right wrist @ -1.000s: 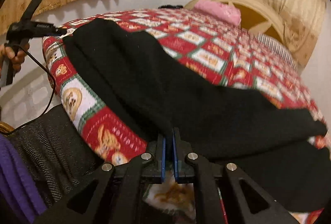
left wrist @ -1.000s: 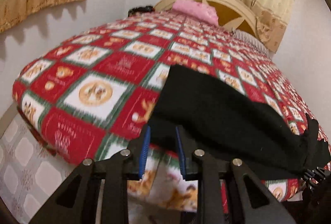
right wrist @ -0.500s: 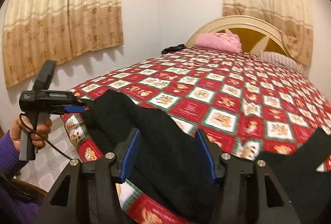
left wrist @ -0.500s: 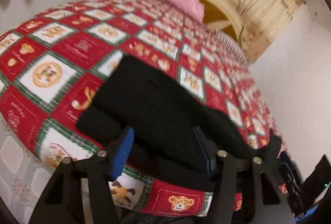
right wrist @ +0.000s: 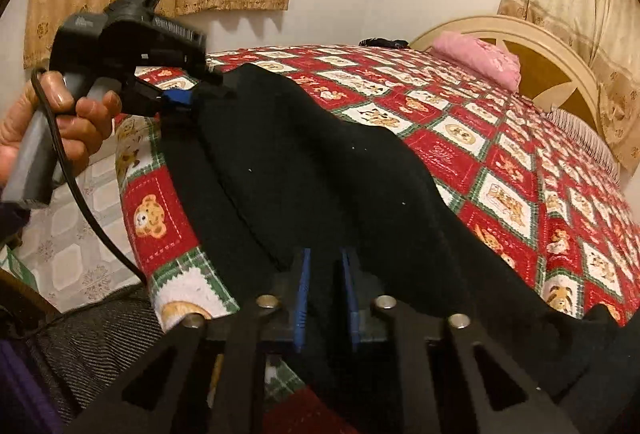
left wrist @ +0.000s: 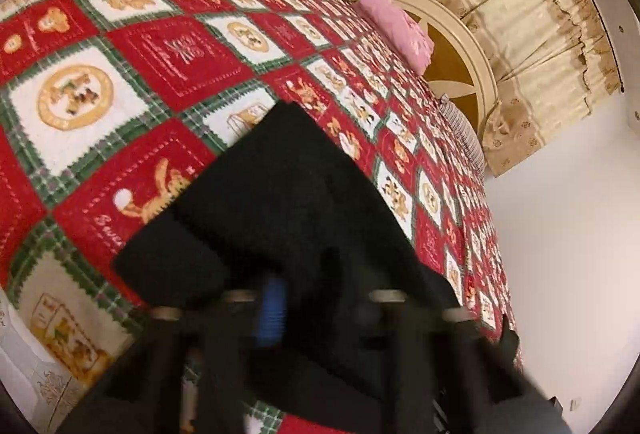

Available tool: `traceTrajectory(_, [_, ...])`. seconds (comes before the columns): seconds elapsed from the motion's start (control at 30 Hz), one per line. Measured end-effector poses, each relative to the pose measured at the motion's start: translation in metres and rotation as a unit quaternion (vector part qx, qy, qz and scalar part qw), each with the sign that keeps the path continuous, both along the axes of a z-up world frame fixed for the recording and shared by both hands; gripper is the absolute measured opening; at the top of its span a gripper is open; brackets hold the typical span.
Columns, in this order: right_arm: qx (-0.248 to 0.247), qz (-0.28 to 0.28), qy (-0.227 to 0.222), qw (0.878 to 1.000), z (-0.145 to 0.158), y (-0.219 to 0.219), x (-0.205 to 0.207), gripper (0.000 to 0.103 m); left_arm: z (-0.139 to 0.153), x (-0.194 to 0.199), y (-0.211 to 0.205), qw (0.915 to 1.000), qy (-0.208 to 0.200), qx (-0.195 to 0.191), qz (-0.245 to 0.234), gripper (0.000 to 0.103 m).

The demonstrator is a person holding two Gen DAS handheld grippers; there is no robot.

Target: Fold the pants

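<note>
Pants: black soft fabric pants (right wrist: 320,169), lying along near edge of red-and-white checked bear-print bedspread (right wrist: 500,161), part draped over the side.
Left gripper (right wrist: 180,101): half a second before spread wide above cloth; now pinched onto the pants' far end.
Right gripper (right wrist: 324,294): likewise wide before; now narrowed around a fold, small gap remaining, bite on fabric impossible to tell.
Meaning: both ends being retaken, probably readying next fold.
</note>
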State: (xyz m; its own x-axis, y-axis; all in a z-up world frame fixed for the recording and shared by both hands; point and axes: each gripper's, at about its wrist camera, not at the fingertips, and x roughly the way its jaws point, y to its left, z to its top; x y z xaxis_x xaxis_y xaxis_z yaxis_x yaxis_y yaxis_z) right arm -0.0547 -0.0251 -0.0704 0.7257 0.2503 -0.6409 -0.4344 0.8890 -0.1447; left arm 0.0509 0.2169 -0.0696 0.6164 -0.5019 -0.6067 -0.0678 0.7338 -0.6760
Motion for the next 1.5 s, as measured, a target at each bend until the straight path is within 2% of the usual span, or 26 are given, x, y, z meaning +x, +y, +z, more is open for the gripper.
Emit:
traceTrajectory(0.07, [0.009, -0.007, 0.006, 1.000, 0.003, -0.001, 0.001, 0.001, -0.001, -0.002, 0.002, 0.9999, -0.001, -0.012, 0.004, 0.007])
traceTrajectory(0.23, [0.064, 0.014, -0.001, 0.998, 0.026, -0.006, -0.014, 0.000, 0.025, -0.015, 0.002, 0.9992, -0.037, 0.016, -0.004, 0.007])
traceTrajectory(0.33, [0.080, 0.028, -0.014, 0.996, 0.034, -0.004, -0.023, 0.001, 0.031, -0.015, 0.003, 0.9987, -0.047, 0.018, -0.005, 0.007])
traceTrajectory(0.4, [0.076, 0.030, -0.011, 0.997, 0.031, 0.000, -0.020, 0.001, 0.032, -0.015, 0.003, 0.9988, -0.047, 0.013, -0.003, 0.007])
traceTrajectory(0.47, [0.073, 0.031, 0.010, 0.997, 0.022, 0.003, -0.014, 0.001, 0.035, -0.015, 0.002, 0.9986, -0.051, 0.013, -0.007, 0.007])
traceTrajectory(0.6, [0.097, 0.040, 0.054, 0.993, 0.009, 0.003, -0.006, 0.001, 0.046, -0.016, -0.003, 0.9980, -0.058, 0.024, -0.010, 0.007])
traceTrajectory(0.8, [0.085, 0.038, 0.033, 0.995, 0.013, 0.003, -0.013, 0.002, 0.057, -0.016, -0.007, 0.9973, -0.062, 0.039, -0.011, 0.007])
traceTrajectory(0.83, [0.085, 0.040, 0.035, 0.995, 0.013, 0.003, -0.012, 0.005, 0.057, -0.017, -0.007, 0.9971, -0.062, 0.042, -0.011, 0.007])
traceTrajectory(0.9, [0.092, 0.042, 0.042, 0.994, 0.012, 0.002, -0.011, 0.030, 0.055, -0.018, -0.008, 0.9969, -0.062, 0.048, -0.011, 0.007])
traceTrajectory(0.93, [0.099, 0.040, 0.043, 0.993, 0.012, 0.001, -0.011, 0.055, 0.054, -0.019, -0.008, 0.9970, -0.062, 0.046, -0.011, 0.007])
traceTrajectory(0.97, [0.102, 0.037, 0.040, 0.993, 0.012, 0.000, -0.011, 0.064, 0.053, -0.019, -0.007, 0.9971, -0.061, 0.044, -0.011, 0.007])
traceTrajectory(1.1, [0.078, 0.021, -0.009, 0.997, 0.018, 0.002, -0.017, 0.062, 0.052, -0.022, -0.002, 0.9974, -0.058, 0.042, -0.004, 0.007])
traceTrajectory(1.13, [0.059, 0.023, -0.018, 0.998, 0.019, 0.006, -0.018, 0.052, 0.054, -0.024, -0.002, 0.9974, -0.059, 0.042, -0.003, 0.007])
traceTrajectory(1.17, [0.044, 0.028, -0.019, 0.998, 0.017, 0.009, -0.017, 0.046, 0.055, -0.026, -0.001, 0.9972, -0.061, 0.043, -0.003, 0.007])
traceTrajectory(1.27, [-0.028, 0.033, -0.009, 0.999, 0.002, 0.022, -0.010, 0.042, 0.056, -0.028, -0.002, 0.9959, -0.066, 0.061, 0.000, 0.007])
traceTrajectory(1.33, [-0.038, 0.043, -0.014, 0.998, -0.003, 0.023, -0.009, 0.039, 0.054, -0.025, -0.002, 0.9961, -0.064, 0.061, 0.001, 0.007])
traceTrajectory(1.43, [-0.037, 0.037, -0.011, 0.999, 0.002, 0.022, -0.004, 0.005, 0.047, -0.021, -0.001, 0.9968, -0.054, 0.059, 0.002, 0.007])
traceTrajectory(1.5, [-0.032, 0.028, -0.019, 0.999, 0.006, 0.021, -0.004, 0.005, 0.045, -0.021, -0.001, 0.9968, -0.051, 0.061, 0.001, 0.007])
